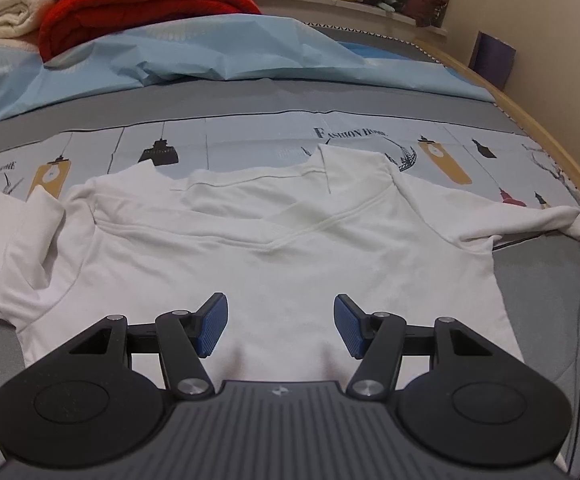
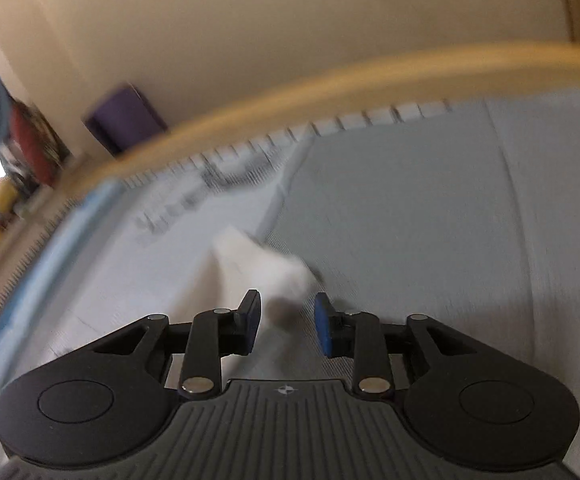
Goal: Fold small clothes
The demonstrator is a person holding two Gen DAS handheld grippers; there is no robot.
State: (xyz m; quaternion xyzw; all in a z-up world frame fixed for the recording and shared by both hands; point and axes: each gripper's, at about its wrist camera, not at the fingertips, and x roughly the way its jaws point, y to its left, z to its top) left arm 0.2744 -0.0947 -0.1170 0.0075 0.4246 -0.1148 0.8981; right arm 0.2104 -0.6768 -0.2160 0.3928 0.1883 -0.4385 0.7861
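Two parted grippers, left [image 1: 280,328] over the white shirt [image 1: 249,248], right [image 2: 287,322] at its sleeve tip [image 2: 265,268], unclamped.

A white short-sleeved shirt [image 1: 273,248] lies spread flat across the bed [image 1: 530,280], collar end away from the left wrist camera and hem nearest it, a V-shaped seam running across the chest. The collar area is rumpled, with one flap folded up at the far edge, and the sleeve [image 1: 29,240] on the picture's left is doubled back on itself. The opposite sleeve [image 2: 265,268] stretches out to the bed's far side, its cuff lying on the sheet, blurred in the right wrist view.
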